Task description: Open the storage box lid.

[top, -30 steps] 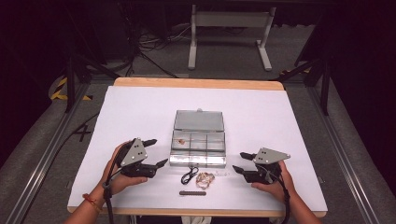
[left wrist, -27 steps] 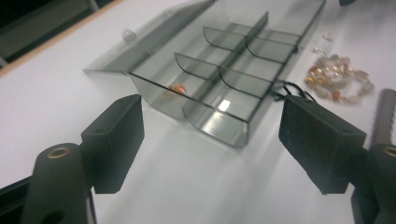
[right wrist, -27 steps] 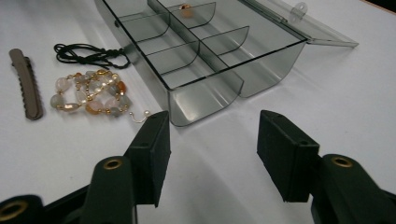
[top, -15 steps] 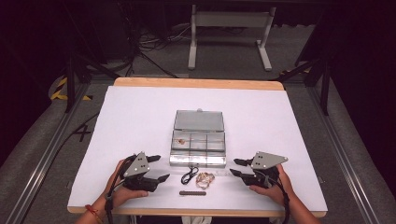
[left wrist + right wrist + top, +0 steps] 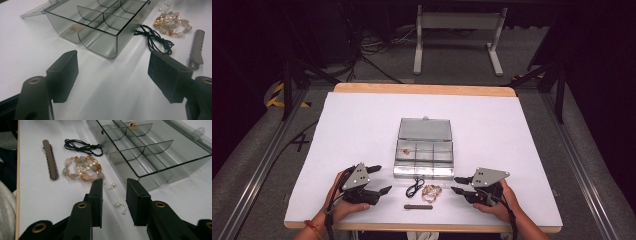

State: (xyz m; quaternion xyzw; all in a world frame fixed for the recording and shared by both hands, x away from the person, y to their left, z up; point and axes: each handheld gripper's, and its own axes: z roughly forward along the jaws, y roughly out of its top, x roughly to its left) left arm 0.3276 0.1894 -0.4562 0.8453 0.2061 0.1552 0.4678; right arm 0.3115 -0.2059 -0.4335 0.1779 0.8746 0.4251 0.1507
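A person holds a tool in each hand near the front edge of the white tabletop (image 5: 362, 120). The left gripper (image 5: 379, 180) rests low over the sheet, left of the clear box (image 5: 424, 150). Its jaws stand wide open and hold nothing; bare sheet lies between them.

The right gripper (image 5: 460, 185) sits right of the small pile of things. Its jaws have just been closing and now stand a little apart. In the right gripper view, no pad presses on anything. A small pearl earring (image 5: 120, 208) lies on the sheet between the jaws, and a second earring (image 5: 109, 185) lies just past their tips.

The bead bracelet (image 5: 82, 170) lies just in front of the box, near the right gripper. Beside it lies the black cord (image 5: 83, 147), which touches the box's front wall. The brown hair clip (image 5: 50, 159) lies nearer the table's front edge, apart from the box.

The box is open, with its lid laid flat behind it. One back part holds something small and orange, perhaps a ring; it is too blurry to tell.
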